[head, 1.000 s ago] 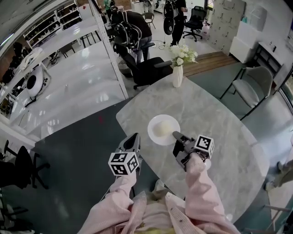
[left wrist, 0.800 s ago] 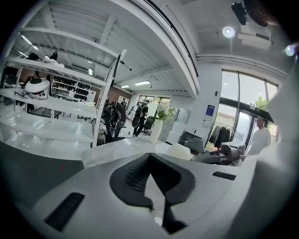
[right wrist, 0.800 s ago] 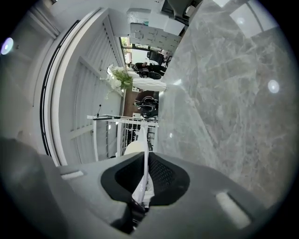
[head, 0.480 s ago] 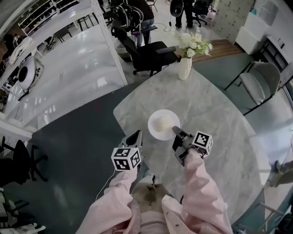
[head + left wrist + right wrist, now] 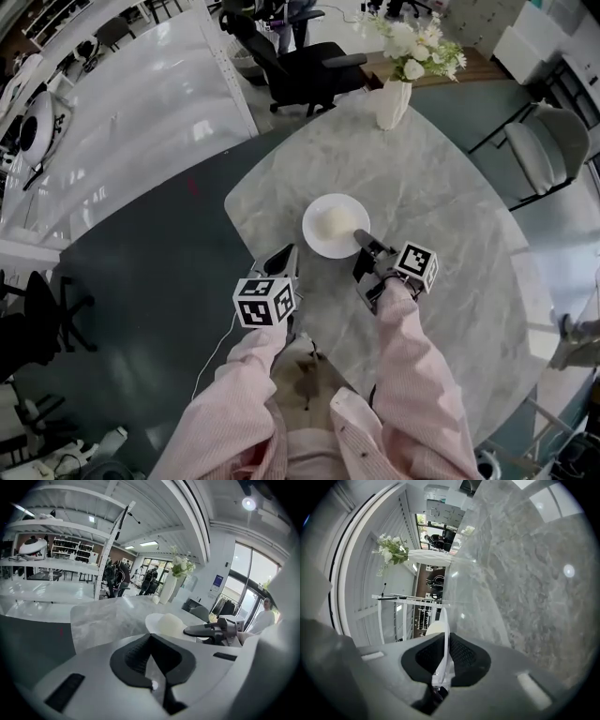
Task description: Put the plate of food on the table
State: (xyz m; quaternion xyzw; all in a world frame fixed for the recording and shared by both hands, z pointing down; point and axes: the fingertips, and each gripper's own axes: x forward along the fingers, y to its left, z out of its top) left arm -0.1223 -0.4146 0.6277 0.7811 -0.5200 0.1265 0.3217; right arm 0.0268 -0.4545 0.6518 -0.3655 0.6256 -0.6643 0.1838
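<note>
The right hand-held gripper (image 5: 363, 244) grips the rim of the white plate (image 5: 314, 236) of food above the marble worktop (image 5: 450, 206). The left hand-held gripper (image 5: 285, 255) is closed and empty.

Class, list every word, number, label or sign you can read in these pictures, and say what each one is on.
No text can be read.
Left marker cube and right marker cube: black-and-white square patterns only, no letters or digits.
Blue wall sign, left gripper view: too small to read.
Plate: no print visible.
</note>
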